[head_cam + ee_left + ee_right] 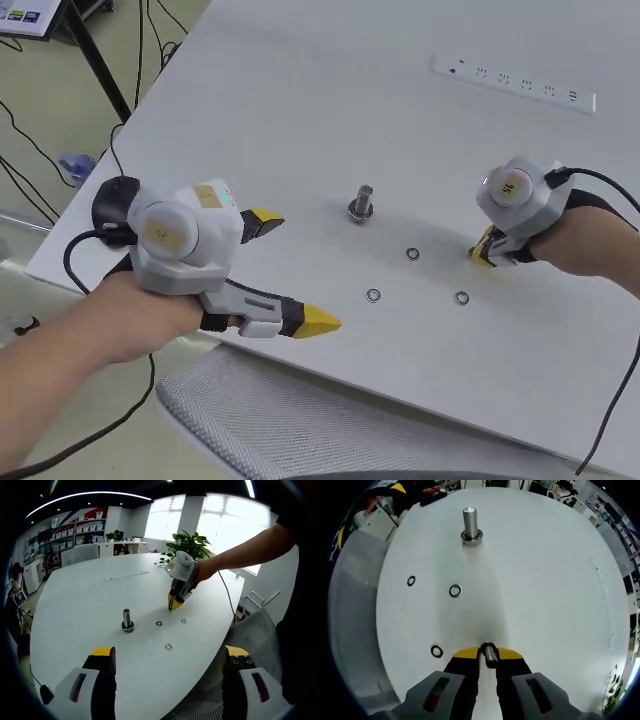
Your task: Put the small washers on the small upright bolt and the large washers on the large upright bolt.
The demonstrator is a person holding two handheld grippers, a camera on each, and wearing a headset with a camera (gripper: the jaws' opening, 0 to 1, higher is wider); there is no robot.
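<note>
The large bolt (361, 203) stands upright on its head near the middle of the white table (300, 110). Three washers lie flat in front of it: one (413, 254) nearest the bolt, one (373, 295) to the left and one (461, 298) to the right. My right gripper (485, 252) points down at the table right of the washers, shut on a small bolt (489, 653) that stands on the tabletop. My left gripper (292, 268) hovers open and holds nothing at the near left. From it I see the large bolt (127, 620) and the right gripper (172, 602).
A white power strip (515, 82) lies at the far right of the table. A grey mesh chair (300, 420) sits against the near edge. Cables and a black object (115, 195) hang off the left edge.
</note>
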